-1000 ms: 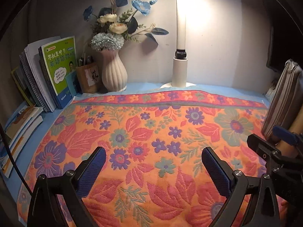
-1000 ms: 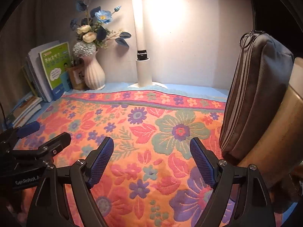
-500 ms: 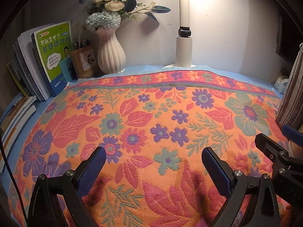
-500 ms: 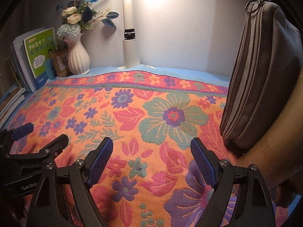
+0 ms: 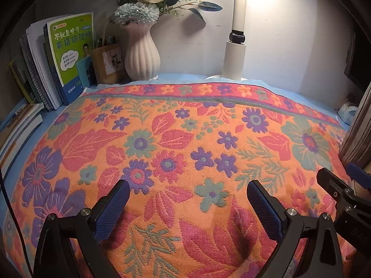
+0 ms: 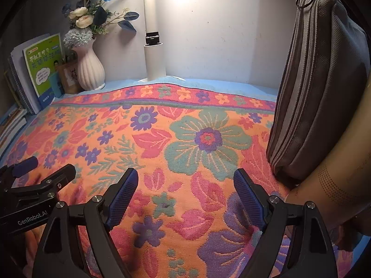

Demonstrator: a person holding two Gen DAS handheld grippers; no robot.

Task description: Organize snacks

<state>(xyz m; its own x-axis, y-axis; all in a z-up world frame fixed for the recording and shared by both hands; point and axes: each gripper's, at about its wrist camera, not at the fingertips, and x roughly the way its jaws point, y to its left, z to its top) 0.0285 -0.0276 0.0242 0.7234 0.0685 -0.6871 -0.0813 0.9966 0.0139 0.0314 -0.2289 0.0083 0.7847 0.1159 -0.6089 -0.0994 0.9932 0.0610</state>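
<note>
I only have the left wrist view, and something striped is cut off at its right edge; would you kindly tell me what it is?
Observer: It is a grey zip pouch, standing on its edge on the floral cloth.
Operator: Thank you. Is its zip closed?
Observer: I cannot tell; the right wrist view shows only a metal ring at the pouch's top.
Operator: Are the right tongs holding anything?
Observer: No, the right tongs are open and empty over the cloth, beside the pouch.
</note>
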